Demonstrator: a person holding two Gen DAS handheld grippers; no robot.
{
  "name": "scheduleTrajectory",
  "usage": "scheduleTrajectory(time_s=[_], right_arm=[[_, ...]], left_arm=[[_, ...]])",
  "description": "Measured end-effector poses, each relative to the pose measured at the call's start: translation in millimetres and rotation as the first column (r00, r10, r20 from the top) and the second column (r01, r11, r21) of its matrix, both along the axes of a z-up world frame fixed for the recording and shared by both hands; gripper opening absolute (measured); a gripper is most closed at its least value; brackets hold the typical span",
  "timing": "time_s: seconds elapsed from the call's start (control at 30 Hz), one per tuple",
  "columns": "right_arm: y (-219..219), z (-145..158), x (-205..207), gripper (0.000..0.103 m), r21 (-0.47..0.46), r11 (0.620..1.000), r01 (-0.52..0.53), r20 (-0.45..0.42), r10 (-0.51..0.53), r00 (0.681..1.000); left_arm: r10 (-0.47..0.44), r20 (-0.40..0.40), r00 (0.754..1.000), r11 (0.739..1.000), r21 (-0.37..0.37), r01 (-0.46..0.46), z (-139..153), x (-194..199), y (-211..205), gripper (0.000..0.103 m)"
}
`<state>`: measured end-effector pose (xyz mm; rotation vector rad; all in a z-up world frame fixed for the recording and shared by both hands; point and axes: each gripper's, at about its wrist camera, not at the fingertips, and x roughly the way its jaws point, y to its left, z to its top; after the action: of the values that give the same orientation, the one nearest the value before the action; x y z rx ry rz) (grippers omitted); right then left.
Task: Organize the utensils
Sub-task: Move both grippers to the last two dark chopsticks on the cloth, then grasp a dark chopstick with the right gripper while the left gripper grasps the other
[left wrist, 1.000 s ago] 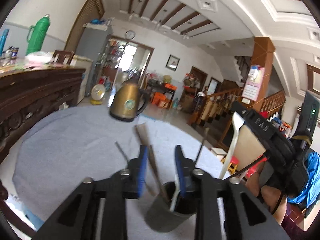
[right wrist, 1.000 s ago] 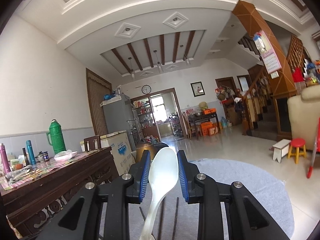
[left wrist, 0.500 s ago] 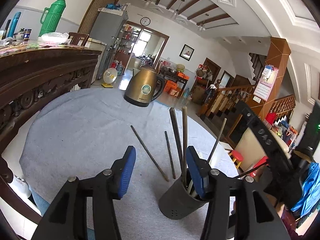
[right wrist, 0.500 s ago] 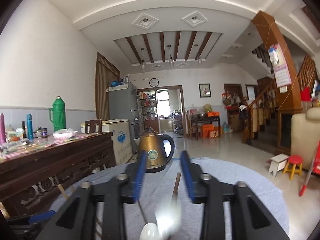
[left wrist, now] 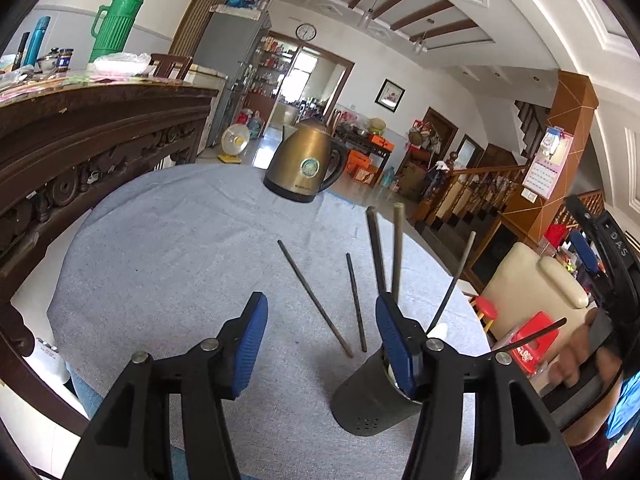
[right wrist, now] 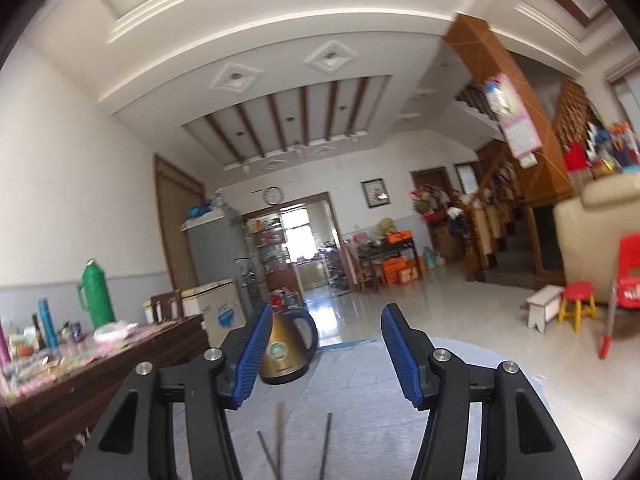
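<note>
A dark grey utensil cup (left wrist: 372, 400) stands on the grey tablecloth (left wrist: 180, 248) with several chopsticks (left wrist: 396, 248) upright in it and a white spoon tip (left wrist: 440, 330) at its rim. Two loose chopsticks (left wrist: 316, 300) lie flat just beyond the cup. My left gripper (left wrist: 322, 304) hovers over them, its jaws opening with nothing pressed between the pads; its right finger hides part of the cup's rim. My right gripper (right wrist: 328, 314) is open and empty above the table, pointing level at the kettle, with the loose chopsticks (right wrist: 326, 448) below it.
A brass-coloured kettle (left wrist: 304, 168) stands at the far side of the round table. A dark carved wooden sideboard (left wrist: 80, 132) with a green thermos (left wrist: 114, 20) runs along the left. A person's hand (left wrist: 576, 364) and a red stool (left wrist: 536, 340) are off the table's right edge.
The left gripper let go of a chopstick over the cup and spread wide. The right gripper released the white spoon, which dropped out of its view, and it drew back and up.
</note>
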<state>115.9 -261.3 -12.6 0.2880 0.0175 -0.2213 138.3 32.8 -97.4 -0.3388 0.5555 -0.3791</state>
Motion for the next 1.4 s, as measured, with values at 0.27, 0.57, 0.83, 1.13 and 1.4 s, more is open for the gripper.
scheduleTrajectory(time_s=[0.27,0.57,0.83,1.13,1.4], right_arm=[[-84,-15,-1,0.06,0.175,0.978,0.115,-0.093,-0.1,0.991],[-145,-72,21,0.059,0.33,0.934,0.135,-0.311,-0.028,0.95],[-144,-114,39,0.057,0.358,0.929,0.093,-0.423,0.073,0.903],[-126,-150,95,0.051,0.369,0.929,0.021,-0.566,0.207,0.798],[-92,-164,196,0.051,0.363,0.921,-0.142,-0.665,0.363,0.653]], left_arm=[[0.06,-0.093,0.994,0.998,-0.005,-0.061,-7,25,23,0.064],[0.113,-0.226,0.968,0.994,0.033,-0.108,-34,53,33,0.065],[0.139,-0.295,0.945,0.989,0.083,-0.119,-57,66,35,0.065],[0.143,-0.32,0.937,0.984,0.15,-0.099,-66,104,35,0.065],[0.041,-0.339,0.94,0.976,0.216,0.035,-52,182,5,0.065]])
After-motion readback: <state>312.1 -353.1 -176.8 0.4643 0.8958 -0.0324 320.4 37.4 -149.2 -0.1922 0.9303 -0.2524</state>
